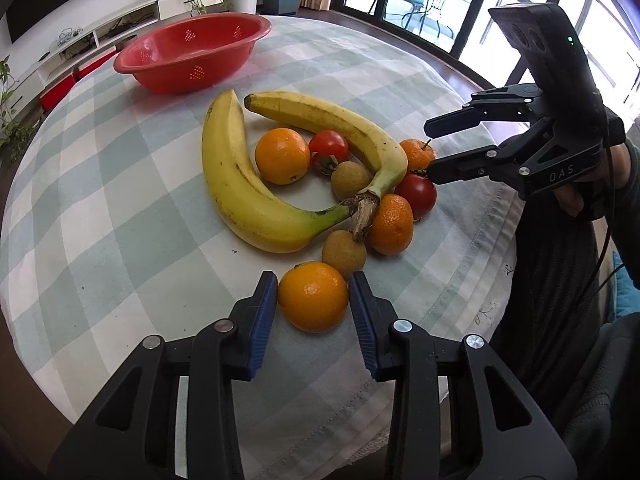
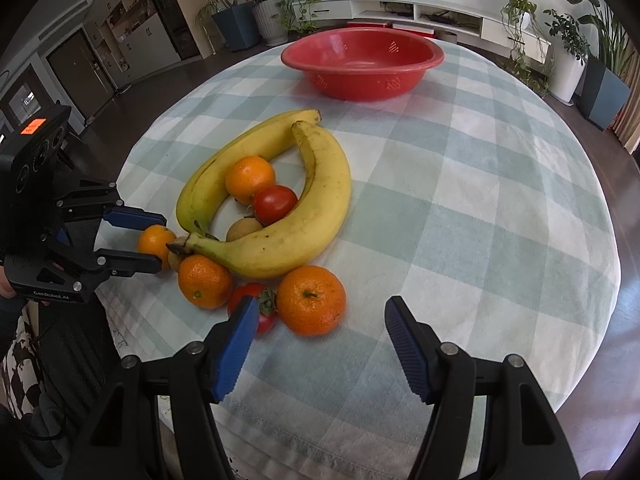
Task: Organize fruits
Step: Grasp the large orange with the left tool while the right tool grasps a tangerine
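On the checked tablecloth (image 1: 100, 200) lies a cluster of fruit: two bananas (image 1: 240, 184) joined at the stem, oranges, mandarins, tomatoes and small brown fruits. My left gripper (image 1: 313, 304) is shut on the nearest orange (image 1: 313, 296), a blue pad touching each side; in the right wrist view the same gripper (image 2: 158, 242) clasps that orange (image 2: 154, 240) at the left. My right gripper (image 2: 320, 312) is open, low over the cloth, its fingers either side of a mandarin (image 2: 311, 300) without touching it. Its left fingertip overlaps a tomato (image 2: 260, 308). It also shows at the right (image 1: 431, 148).
An empty red perforated bowl (image 1: 180, 76) (image 2: 360, 84) stands at the far side of the round table. Bare cloth lies right of the fruit (image 2: 460, 220). Beyond the table edge are potted plants, a low white cabinet and glass doors. A hand (image 1: 572, 200) holds the right gripper.
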Tool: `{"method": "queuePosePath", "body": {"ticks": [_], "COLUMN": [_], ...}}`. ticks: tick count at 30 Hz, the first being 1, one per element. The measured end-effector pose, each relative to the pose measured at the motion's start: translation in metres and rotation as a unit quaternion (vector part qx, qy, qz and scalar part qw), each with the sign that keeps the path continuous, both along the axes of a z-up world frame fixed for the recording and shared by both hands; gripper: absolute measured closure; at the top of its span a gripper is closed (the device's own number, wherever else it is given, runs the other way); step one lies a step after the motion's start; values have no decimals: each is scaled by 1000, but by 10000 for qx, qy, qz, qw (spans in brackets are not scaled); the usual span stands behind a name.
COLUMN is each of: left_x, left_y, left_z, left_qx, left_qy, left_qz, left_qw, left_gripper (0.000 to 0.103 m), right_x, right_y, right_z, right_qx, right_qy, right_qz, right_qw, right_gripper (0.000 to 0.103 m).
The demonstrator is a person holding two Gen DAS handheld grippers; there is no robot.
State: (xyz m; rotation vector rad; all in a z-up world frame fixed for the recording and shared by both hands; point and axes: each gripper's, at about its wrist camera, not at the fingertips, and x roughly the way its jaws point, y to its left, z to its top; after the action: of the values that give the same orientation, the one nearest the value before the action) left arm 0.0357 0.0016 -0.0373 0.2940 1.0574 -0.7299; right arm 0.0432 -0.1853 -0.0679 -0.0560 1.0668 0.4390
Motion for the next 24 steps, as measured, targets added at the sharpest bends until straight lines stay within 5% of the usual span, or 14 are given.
{"method": "queuePosePath", "body": {"ticks": [9,24], "left_x": [-2,-4], "left_y": [-2,-2], "left_z": [-7,-14], "left_qx": [133,192], "left_qy": [90,139], "left_qz": [30,210], "left_qw": [9999,9995], "left_gripper": [68,68], "right_x": [10,18], "right_y": [-7,14], "right_z": [-6,-16], "right_qx": [208,-184], "right_qy": [246,239], "right_qz": [-58,188], "right_qw": [9995,9994], "right_gripper": [43,49]}}
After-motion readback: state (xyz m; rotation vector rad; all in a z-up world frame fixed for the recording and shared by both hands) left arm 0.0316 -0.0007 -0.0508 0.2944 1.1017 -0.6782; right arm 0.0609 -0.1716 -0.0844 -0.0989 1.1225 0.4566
